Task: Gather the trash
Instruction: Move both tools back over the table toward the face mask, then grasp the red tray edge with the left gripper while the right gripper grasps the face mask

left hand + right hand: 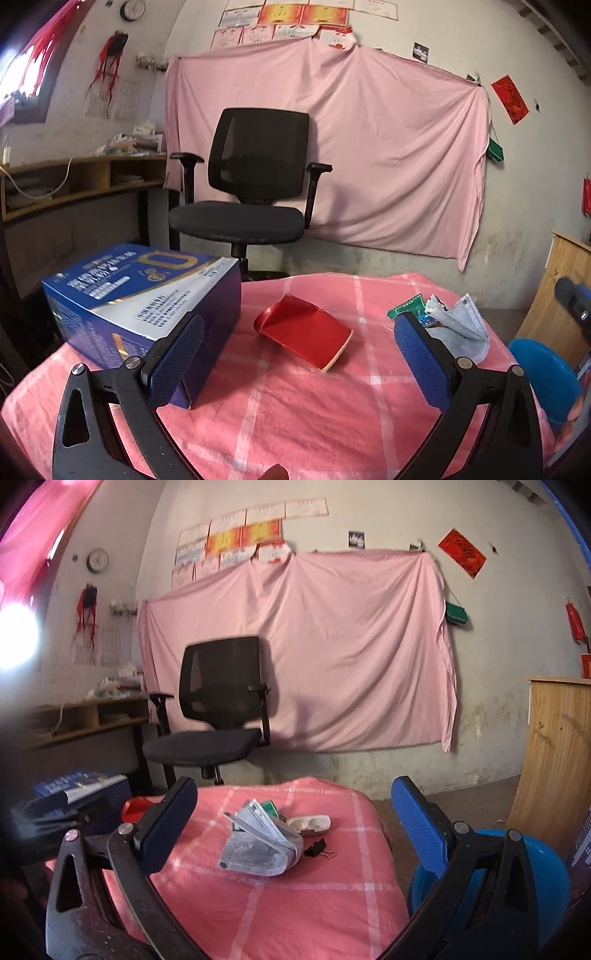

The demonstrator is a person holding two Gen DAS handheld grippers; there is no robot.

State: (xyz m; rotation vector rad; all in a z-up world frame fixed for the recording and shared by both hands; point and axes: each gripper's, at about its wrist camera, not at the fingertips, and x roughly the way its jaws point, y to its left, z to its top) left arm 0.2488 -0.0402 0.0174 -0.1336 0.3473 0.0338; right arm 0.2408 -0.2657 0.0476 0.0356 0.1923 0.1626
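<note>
A small table with a pink checked cloth (295, 406) (295, 904) carries the trash. A crumpled face mask in its clear wrapper (258, 845) (458, 325) lies mid-table with a green wrapper (269, 806) (406, 306) behind it. A red table tennis paddle (306, 332) (135, 808) lies at the centre in the left wrist view. My left gripper (299, 354) is open just above the cloth, the paddle between and beyond its fingers. My right gripper (295, 823) is open, the mask lying ahead between its fingers. Neither holds anything.
A blue carton (140, 299) (79, 786) stands on the table's left. A white earbud case (310, 825) and a black binder clip (316, 847) lie by the mask. A blue bin (546, 886) (543, 376) sits at the right below the table. Black office chair (251, 192) and wooden cabinet (557, 757) stand behind.
</note>
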